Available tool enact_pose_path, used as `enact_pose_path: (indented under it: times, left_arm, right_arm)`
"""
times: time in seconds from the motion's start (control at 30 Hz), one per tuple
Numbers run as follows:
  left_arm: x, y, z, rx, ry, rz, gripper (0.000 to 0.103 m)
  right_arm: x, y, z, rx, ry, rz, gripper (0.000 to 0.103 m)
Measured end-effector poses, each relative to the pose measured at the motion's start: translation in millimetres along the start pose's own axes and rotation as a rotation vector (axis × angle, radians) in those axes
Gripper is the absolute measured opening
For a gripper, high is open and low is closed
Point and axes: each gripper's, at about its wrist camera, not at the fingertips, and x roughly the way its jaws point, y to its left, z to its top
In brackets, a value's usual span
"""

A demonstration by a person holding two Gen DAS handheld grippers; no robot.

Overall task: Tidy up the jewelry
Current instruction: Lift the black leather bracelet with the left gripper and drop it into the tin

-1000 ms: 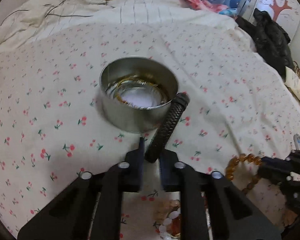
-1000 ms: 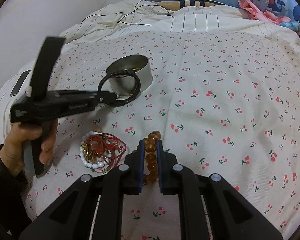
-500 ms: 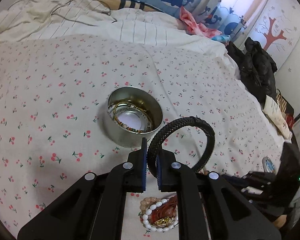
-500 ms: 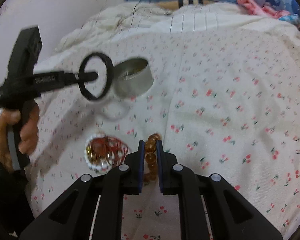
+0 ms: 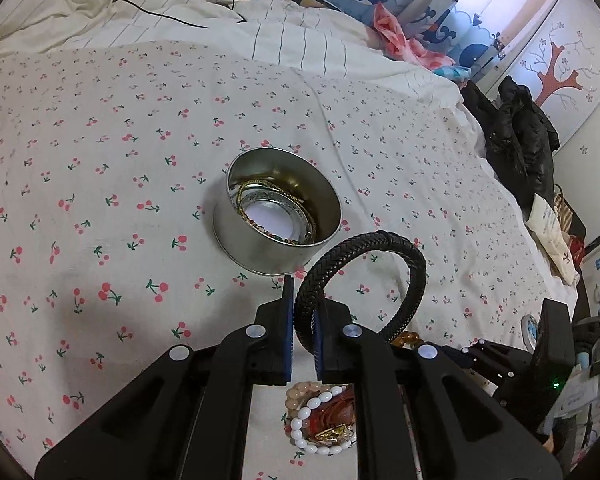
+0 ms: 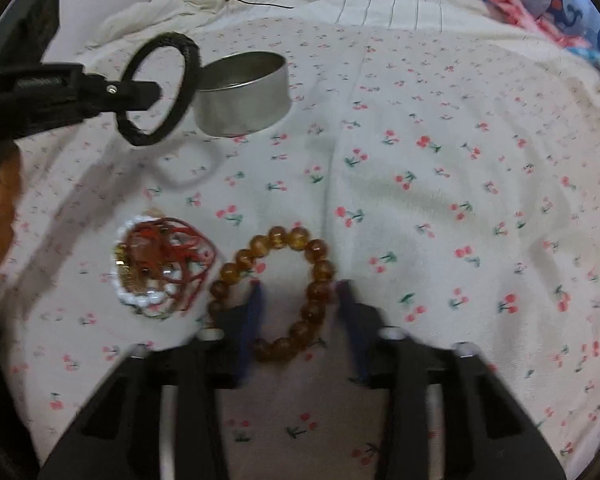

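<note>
The round metal tin (image 5: pixel 278 216) on the bed (image 5: pixel 100 160) already holds some gold bangles (image 5: pixel 260 200), so part of the sorting is done. The left claw (image 5: pixel 302 316) is closed on the black braided bracelet (image 5: pixel 364 280) and holds it in the air just beside the tin. The right claw (image 6: pixel 298 292) is open around one side of the amber bead bracelet (image 6: pixel 284 292), which lies on the bed. The white bead and red cord pile (image 6: pixel 160 264) beside it is not sorted yet.

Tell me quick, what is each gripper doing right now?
Left gripper: closed, holding the black braided bracelet in the air.
Right gripper: open, holding nothing, with the amber bead bracelet lying between its fingers.
</note>
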Motion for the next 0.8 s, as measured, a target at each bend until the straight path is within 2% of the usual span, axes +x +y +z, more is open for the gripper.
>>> enact_pose_path:
  times: [0.17, 0.4, 0.67, 0.8]
  left_arm:
    - [-5, 3, 14, -0.044, -0.009, -0.041, 0.007]
    - [16, 9, 50, -0.092, 0.014, -0.01, 0.007]
    - [55, 4, 71, -0.065, 0.081, 0.166, 0.008]
    - [62, 1, 75, -0.038, 0.099, 0.26, 0.019]
  right_arm:
    - [-20, -15, 3, 0.087, -0.076, 0.097, 0.012]
    - [-43, -27, 10, 0.154, -0.18, 0.192, 0.012]
    - [-53, -25, 17, 0.172, -0.227, 0.251, 0.012]
    - [-55, -24, 16, 0.172, -0.228, 0.262, 0.012]
